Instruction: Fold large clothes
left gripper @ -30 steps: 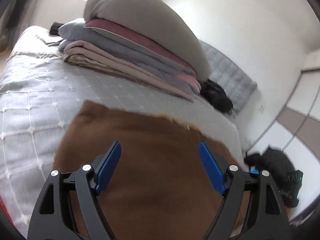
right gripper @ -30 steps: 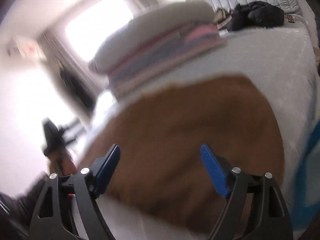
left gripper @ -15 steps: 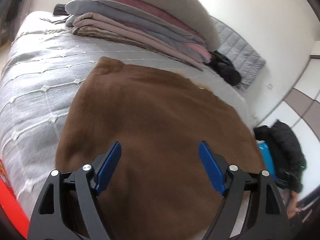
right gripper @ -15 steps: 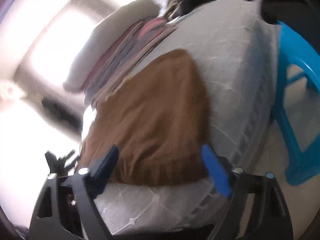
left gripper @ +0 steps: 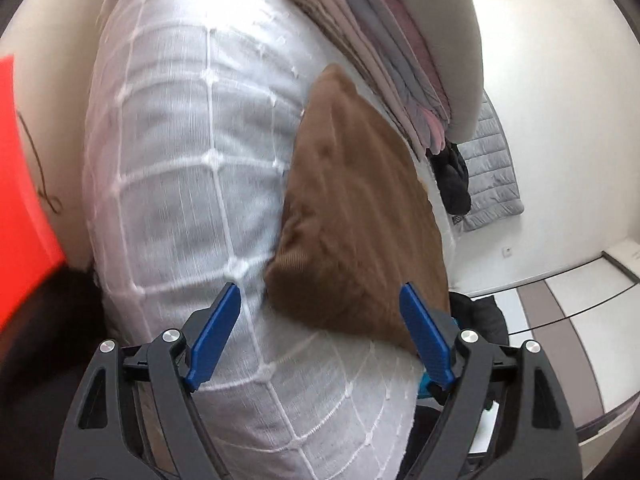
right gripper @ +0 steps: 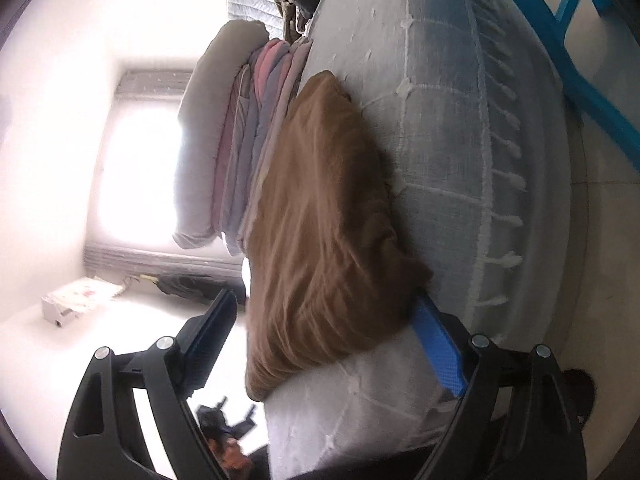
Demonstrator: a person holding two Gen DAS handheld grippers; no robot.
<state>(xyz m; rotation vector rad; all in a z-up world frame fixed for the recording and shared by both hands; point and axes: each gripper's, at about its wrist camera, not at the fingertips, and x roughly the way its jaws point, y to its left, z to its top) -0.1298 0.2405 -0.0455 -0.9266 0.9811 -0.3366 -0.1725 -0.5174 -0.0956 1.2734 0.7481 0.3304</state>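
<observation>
Bedspread [left gripper: 180, 160] carries brown garment [left gripper: 352, 220]; both grippers' jaws wide apart, empty.

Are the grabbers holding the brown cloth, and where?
No, nothing is held. The left gripper and right gripper are both open near the brown garment's closest edge.

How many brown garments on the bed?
1. The brown garment lies flat on the grey bedspread, beside the stack of folded bedding. Others could be hidden in that stack.
</observation>
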